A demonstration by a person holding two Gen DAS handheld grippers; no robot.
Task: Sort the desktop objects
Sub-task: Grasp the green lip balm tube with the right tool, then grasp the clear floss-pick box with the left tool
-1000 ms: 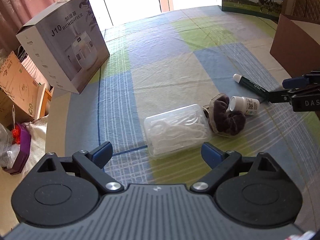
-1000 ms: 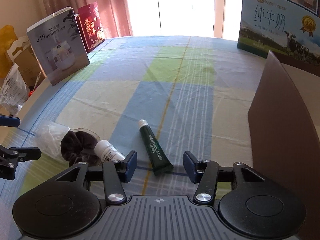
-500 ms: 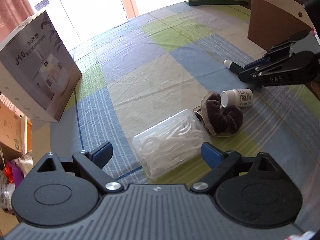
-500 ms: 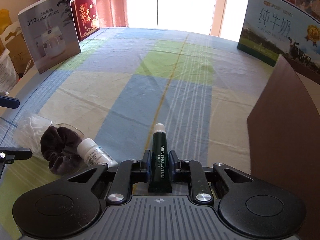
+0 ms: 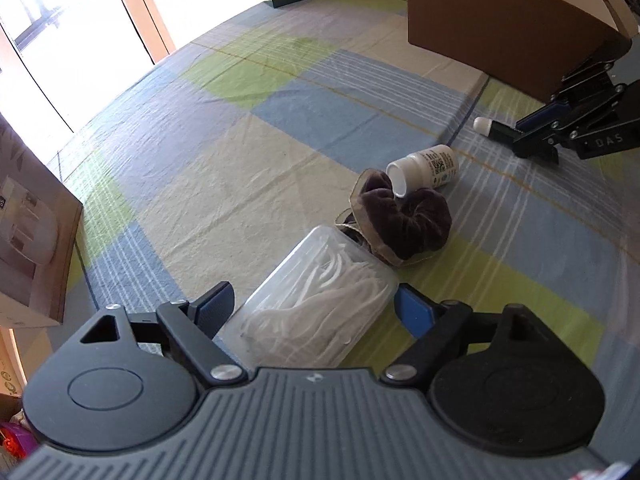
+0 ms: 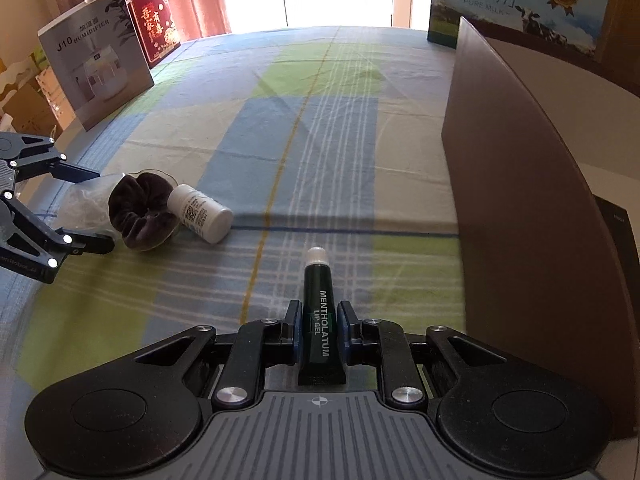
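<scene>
My right gripper (image 6: 318, 322) is shut on a dark green lip gel tube (image 6: 320, 320) with a white cap, held just above the cloth; it also shows in the left wrist view (image 5: 490, 126). My left gripper (image 5: 316, 306) is open, its fingers on either side of a clear plastic box (image 5: 320, 308) of white floss picks. A dark brown scrunchie (image 5: 404, 220) lies just beyond the box, with a small white bottle (image 5: 426, 166) on its side against it. In the right wrist view the scrunchie (image 6: 140, 212) and bottle (image 6: 200, 214) lie at the left.
A tall brown box (image 6: 520, 184) stands at the right. A milk carton box (image 6: 516, 4) stands at the far edge. A humidifier box (image 6: 96, 56) and a red box (image 6: 156, 16) stand at the left on the checked tablecloth (image 6: 300, 120).
My right gripper closed on the lip gel tube and drew it toward the brown box. My left gripper moved forward, so the clear box now sits between its open fingers.
</scene>
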